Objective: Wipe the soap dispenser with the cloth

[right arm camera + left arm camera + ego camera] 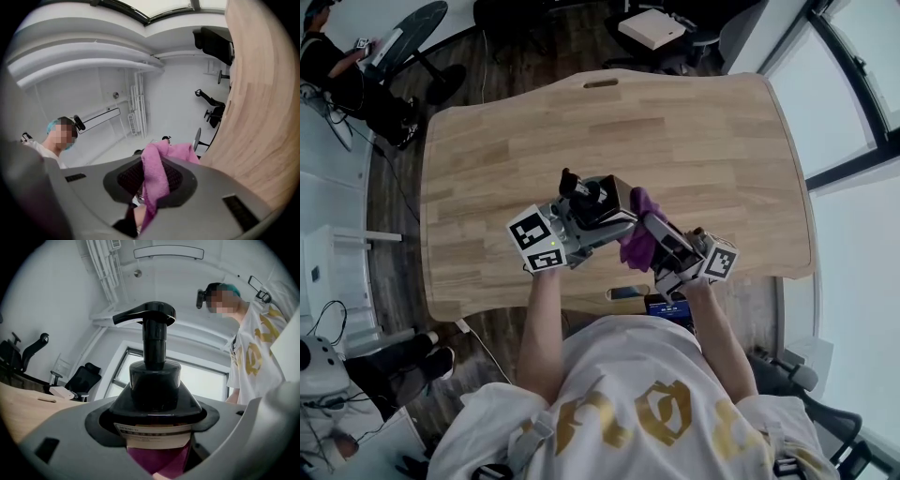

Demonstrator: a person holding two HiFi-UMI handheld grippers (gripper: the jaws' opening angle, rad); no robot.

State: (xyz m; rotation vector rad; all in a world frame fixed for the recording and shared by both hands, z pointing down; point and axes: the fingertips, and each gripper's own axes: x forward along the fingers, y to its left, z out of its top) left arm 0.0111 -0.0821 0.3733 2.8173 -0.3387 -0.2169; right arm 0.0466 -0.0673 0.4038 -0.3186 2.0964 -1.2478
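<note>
Clamping with the left hand-held gripper on the soap dispenser, holding it tilted over the near edge of the wooden bench. Showing a black pump head, black collar and pale label, while burying the lower body between the jaws. Pinching the purple-pink cloth in the right hand-held gripper, laying it against the dispenser just below the label. Hiding the cloth's far end behind both grippers.
</note>
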